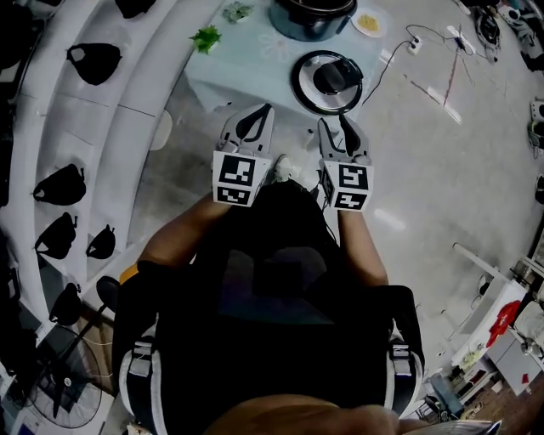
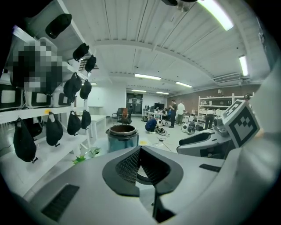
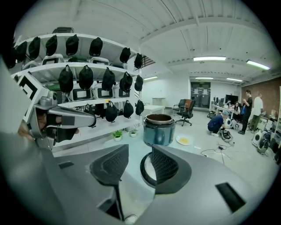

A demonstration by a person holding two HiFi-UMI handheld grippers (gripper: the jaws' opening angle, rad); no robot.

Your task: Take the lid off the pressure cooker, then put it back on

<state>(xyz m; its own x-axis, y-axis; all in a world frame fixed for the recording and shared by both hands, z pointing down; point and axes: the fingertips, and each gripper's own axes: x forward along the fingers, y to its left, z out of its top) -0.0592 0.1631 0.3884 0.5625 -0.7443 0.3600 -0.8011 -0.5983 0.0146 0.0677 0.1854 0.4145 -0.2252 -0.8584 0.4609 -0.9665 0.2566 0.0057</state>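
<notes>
The pressure cooker pot (image 1: 312, 17) stands open at the far side of a pale table (image 1: 229, 76). Its round lid (image 1: 327, 81), black knob up, lies flat on the table in front of the pot. Both grippers hang in the air short of the table, close to the person's body. My left gripper (image 1: 259, 117) has its fingertips touching and holds nothing. In the left gripper view the pot (image 2: 122, 136) shows beyond the jaws (image 2: 140, 148). My right gripper (image 1: 342, 127) stands partly open and empty. In its own view the gap (image 3: 139, 151) frames the lid's rim (image 3: 146, 169), with the pot (image 3: 159, 129) behind.
A small plate with yellow food (image 1: 368, 23) sits right of the pot and two green plants (image 1: 206, 37) at the table's left. White curved shelves with black bags (image 1: 64, 183) run along the left. A cable and socket strip (image 1: 414, 44) lie on the floor to the right.
</notes>
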